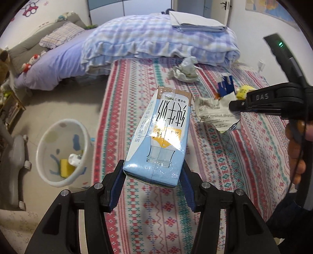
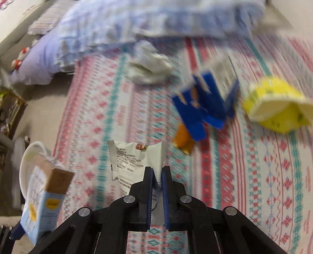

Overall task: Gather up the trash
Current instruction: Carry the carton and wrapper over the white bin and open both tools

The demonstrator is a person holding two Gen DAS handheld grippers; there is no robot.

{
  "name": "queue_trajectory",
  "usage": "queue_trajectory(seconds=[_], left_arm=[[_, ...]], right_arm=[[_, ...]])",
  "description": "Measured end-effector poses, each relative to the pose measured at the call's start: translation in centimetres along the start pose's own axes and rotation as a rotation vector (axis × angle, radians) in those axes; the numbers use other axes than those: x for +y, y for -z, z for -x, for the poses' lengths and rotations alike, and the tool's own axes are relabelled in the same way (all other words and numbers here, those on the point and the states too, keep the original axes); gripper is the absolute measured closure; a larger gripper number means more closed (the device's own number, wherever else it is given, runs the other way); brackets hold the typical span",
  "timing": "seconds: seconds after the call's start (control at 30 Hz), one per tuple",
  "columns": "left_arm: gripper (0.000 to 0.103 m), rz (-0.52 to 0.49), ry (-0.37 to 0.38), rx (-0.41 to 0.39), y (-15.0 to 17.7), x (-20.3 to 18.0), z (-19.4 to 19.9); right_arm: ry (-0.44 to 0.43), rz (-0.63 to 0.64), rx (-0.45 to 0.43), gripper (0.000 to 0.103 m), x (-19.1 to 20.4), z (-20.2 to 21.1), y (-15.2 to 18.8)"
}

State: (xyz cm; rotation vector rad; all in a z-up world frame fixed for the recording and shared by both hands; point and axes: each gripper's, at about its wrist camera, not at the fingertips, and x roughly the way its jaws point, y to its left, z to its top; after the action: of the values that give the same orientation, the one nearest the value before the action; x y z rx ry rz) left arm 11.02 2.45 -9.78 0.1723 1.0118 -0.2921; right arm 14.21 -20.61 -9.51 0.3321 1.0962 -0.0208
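Two grippers each carry a piece of trash above a bed covered in a red, teal and white patterned sheet [image 1: 152, 82]. The left gripper [image 1: 152, 175] has its blue-padded fingers [image 1: 118, 181] clamped on the lower end of a light blue rectangular milk carton with black printed characters [image 1: 162, 136], which sticks out toward 12 o'clock in the left wrist view. The right gripper [image 2: 157, 181] has its fingers pressed nearly together, pinching a crumpled white foil wrapper with small grey print [image 2: 135, 160]; the same wrapper shows at 3 o'clock in the left wrist view, held off the sheet.

Still lying on the sheet, in the right wrist view, are a crushed blue cardboard box [image 2: 205, 101] at 1 o'clock, touching an orange wrapper [image 2: 183, 140], a yellow crumpled packet [image 2: 277, 103] at 2 o'clock, and a wad of white paper [image 2: 150, 66] at 12 o'clock near a folded blue checked quilt [image 2: 156, 17].

A round white plastic bin [image 1: 49, 140] stands on the floor at 9 o'clock in the left wrist view, just beside the bed, with a yellow sponge [image 1: 65, 168] and a white item inside.
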Motion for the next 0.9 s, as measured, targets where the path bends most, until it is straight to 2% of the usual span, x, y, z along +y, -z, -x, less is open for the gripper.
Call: queue_trajectory(seconds=[0.33,0.63,0.9], left_arm=[[0.047,0.124,-0.055,-0.023,-0.2,4.6,0.5],[0.047,0.253,-0.106,-0.049,-0.7,10.0,1.1],[0.047,0.357,-0.148,-0.036,-0.5,14.0,0.5]], right_arm=[[-0.034,0.183,-0.116,0.096,7.7,0.9,-0.7],[-0.067,0.272,-0.136,0.096,12.1,-0.3,-0.8],[-0.138,0.306,-0.132,0.096,15.0,-1.1,-1.0]])
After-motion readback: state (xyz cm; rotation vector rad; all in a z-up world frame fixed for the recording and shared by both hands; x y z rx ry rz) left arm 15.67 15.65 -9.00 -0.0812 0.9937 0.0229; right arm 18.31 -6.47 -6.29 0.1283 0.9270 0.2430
